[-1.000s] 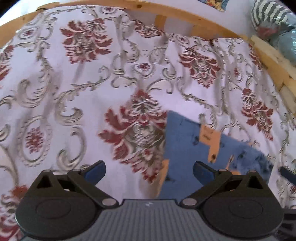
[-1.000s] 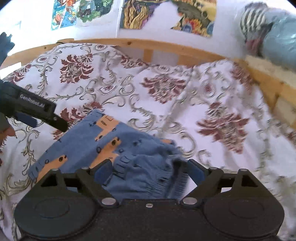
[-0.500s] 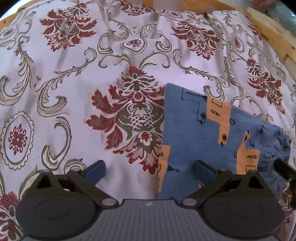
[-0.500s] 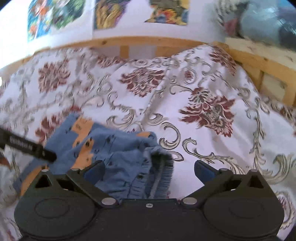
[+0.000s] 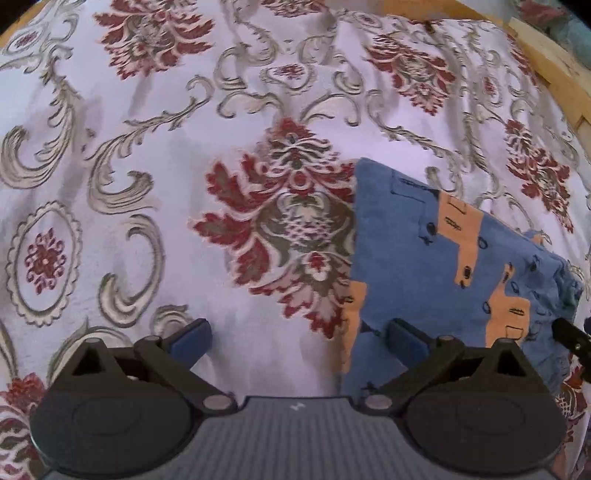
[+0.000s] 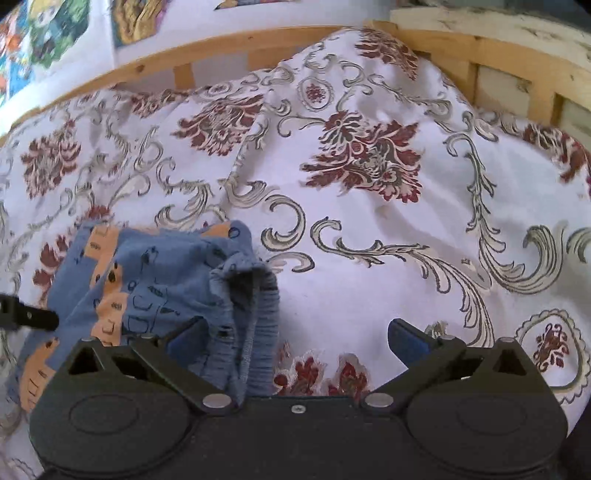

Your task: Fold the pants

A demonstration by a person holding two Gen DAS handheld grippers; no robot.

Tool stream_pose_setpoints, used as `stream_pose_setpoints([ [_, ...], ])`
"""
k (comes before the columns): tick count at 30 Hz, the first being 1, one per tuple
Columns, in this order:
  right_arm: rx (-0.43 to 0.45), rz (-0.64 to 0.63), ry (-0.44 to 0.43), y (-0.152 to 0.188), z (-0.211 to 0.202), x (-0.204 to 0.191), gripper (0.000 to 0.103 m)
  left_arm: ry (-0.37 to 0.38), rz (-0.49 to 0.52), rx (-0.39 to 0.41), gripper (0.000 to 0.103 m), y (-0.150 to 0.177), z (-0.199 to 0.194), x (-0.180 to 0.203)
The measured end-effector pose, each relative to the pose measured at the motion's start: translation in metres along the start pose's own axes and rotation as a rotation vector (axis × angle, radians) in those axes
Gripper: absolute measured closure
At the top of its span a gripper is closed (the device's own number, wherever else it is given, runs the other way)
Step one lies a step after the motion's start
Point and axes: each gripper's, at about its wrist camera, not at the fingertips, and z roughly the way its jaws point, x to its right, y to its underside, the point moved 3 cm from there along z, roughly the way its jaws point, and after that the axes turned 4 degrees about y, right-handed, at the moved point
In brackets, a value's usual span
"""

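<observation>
Small blue pants [image 5: 424, 266] with orange patches lie folded on the floral bedspread. In the left wrist view they fill the right half, their straight left edge running down between my fingers. My left gripper [image 5: 299, 338] is open, its right finger over the cloth, nothing held. In the right wrist view the pants [image 6: 155, 280] sit at lower left, the gathered waistband [image 6: 255, 314] bunched just right of my left finger. My right gripper [image 6: 299, 338] is open and empty. The tip of the other gripper [image 6: 29, 314] shows at the left edge.
The white bedspread [image 6: 369, 240] with red and grey floral print covers the bed. A wooden bed rail [image 6: 221, 51] runs along the back and right side [image 5: 554, 66]. Colourful posters [image 6: 55, 29] hang on the wall behind.
My right gripper has swung to the right, so the pants have slid from between its fingers to the lower left. The left gripper tilted down toward the pants' left edge.
</observation>
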Motion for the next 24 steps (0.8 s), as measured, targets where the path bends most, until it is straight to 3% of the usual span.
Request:
stream_pose_setpoints([
  [3, 0.029, 0.005, 0.021, -0.001, -0.005, 0.002, 0.001, -0.019, -0.018, -0.018, 0.000, -0.003, -0.002, -0.009],
  [5, 0.046, 0.025, -0.011, -0.004, -0.010, 0.005, 0.001, -0.039, -0.042, -0.018, 0.000, -0.004, -0.005, -0.014],
  [12, -0.021, 0.016, -0.329, -0.024, -0.011, 0.013, 0.001, -0.042, -0.124, 0.068, 0.000, -0.012, -0.021, -0.025],
  [16, -0.053, 0.044, -0.432, -0.036, -0.004, 0.027, 0.001, 0.034, -0.088, 0.077, 0.000, -0.014, -0.023, -0.016],
  [21, -0.105, 0.082, -0.540, -0.038, 0.016, 0.034, 0.001, 0.217, 0.009, 0.063, 0.000, -0.009, -0.021, 0.010],
  [24, -0.120, 0.039, -0.553, -0.035, 0.024, 0.028, 0.001, 0.226, 0.063, 0.011, 0.000, -0.002, -0.010, 0.023],
])
